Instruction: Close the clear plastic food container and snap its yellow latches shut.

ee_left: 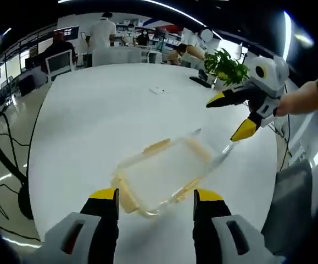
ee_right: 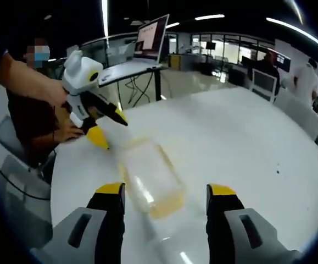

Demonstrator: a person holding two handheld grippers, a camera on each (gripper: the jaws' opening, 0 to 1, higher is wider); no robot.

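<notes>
In the left gripper view my left gripper (ee_left: 156,201) is spread wide w/ nothing in it, hovering just short of the clear container (ee_left: 164,173), which sits on the white table (ee_left: 93,121) w/ its yellow latches (ee_left: 157,146) showing. Further right my right gripper (ee_left: 234,115) hangs over the container's far corner, jaws apart, empty too. Potted plant (ee_left: 226,66) behind it.
</notes>
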